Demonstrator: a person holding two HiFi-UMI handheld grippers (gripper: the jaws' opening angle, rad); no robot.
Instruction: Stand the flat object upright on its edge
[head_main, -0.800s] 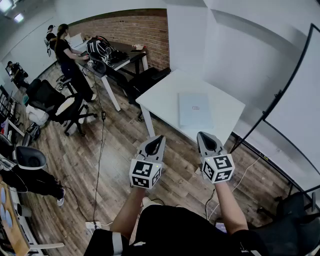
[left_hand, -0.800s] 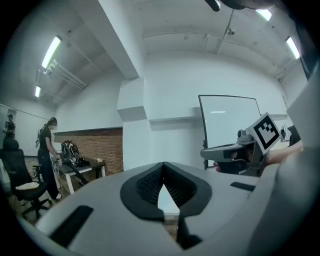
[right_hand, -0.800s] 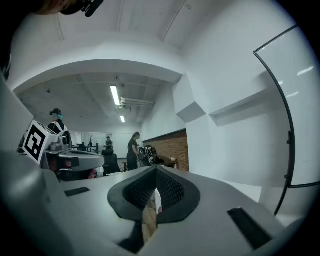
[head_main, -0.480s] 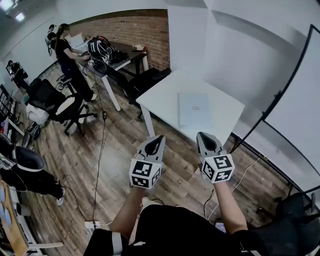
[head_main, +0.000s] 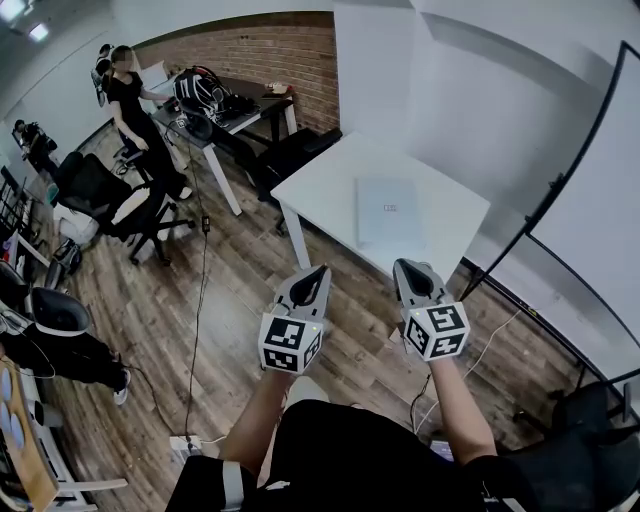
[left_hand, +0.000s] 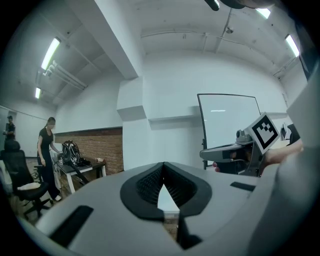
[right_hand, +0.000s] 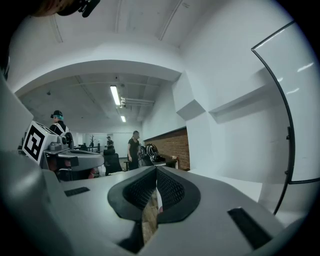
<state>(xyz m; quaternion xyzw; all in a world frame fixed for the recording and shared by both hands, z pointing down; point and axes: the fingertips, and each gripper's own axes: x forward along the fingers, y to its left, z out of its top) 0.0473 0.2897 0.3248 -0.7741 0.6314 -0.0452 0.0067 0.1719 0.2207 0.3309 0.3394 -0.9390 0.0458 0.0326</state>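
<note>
head view: flat object (head_main: 388, 212) lies on table (head_main: 320, 190) beyond left tongs (head_main: 318, 275) and right tongs (head_main: 405, 270), both closed.

L gripper (head_main: 309, 287) & R gripper (head_main: 412, 282) level, side by side, fingers together, nothing held.

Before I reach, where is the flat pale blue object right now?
In the head view, the flat object lies near the middle of the white table, beyond the right gripper, untouched.

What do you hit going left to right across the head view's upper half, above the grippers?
Standing person → backpack on the desk → black chair → flat pale-blue object → whiteboard.
</note>
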